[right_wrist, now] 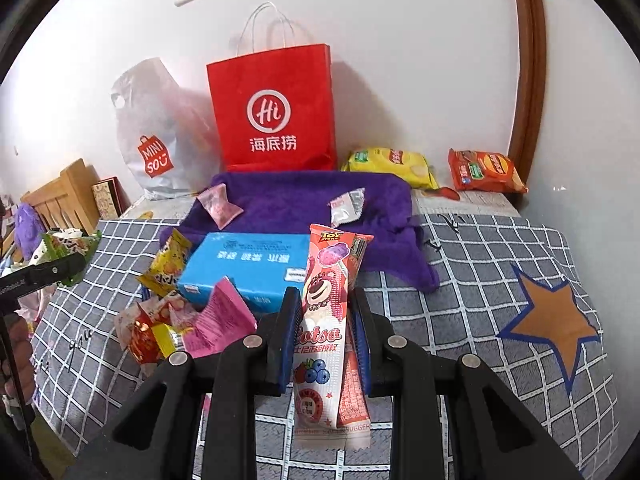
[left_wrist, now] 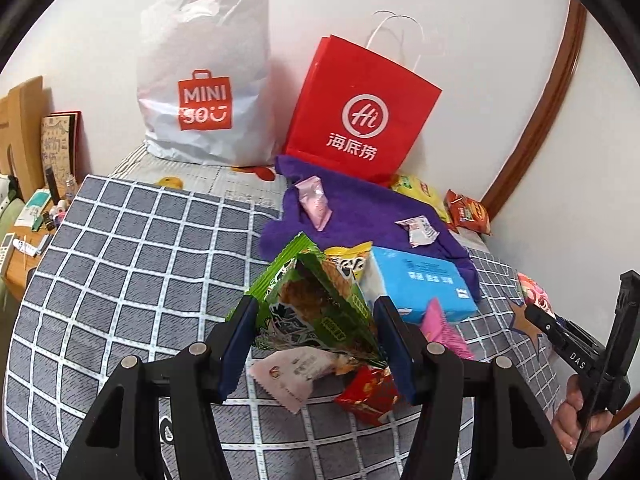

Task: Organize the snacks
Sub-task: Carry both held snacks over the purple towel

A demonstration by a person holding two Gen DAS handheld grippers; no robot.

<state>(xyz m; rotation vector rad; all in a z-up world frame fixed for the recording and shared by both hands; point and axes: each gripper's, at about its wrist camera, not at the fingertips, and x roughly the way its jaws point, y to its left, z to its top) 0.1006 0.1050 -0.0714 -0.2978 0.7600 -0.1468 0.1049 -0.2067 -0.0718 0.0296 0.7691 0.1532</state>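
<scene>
My left gripper (left_wrist: 314,312) is shut on a green snack packet (left_wrist: 316,304), held above the checked bedspread (left_wrist: 132,260); it also shows at the left edge of the right wrist view (right_wrist: 70,250). My right gripper (right_wrist: 324,312) is shut on a tall pink Lotso snack packet (right_wrist: 324,328), held upright. Below lie a pile of small snack packets (right_wrist: 176,320) and a blue box (right_wrist: 248,268). A purple towel (right_wrist: 304,204) holds a pink packet (right_wrist: 220,204) and a white packet (right_wrist: 348,204).
A red paper bag (right_wrist: 276,112) and a white Miniso plastic bag (right_wrist: 152,136) stand against the wall. A yellow chip bag (right_wrist: 390,164) and an orange snack packet (right_wrist: 486,172) lie at the back right. A cluttered wooden desk (left_wrist: 24,240) is left of the bed.
</scene>
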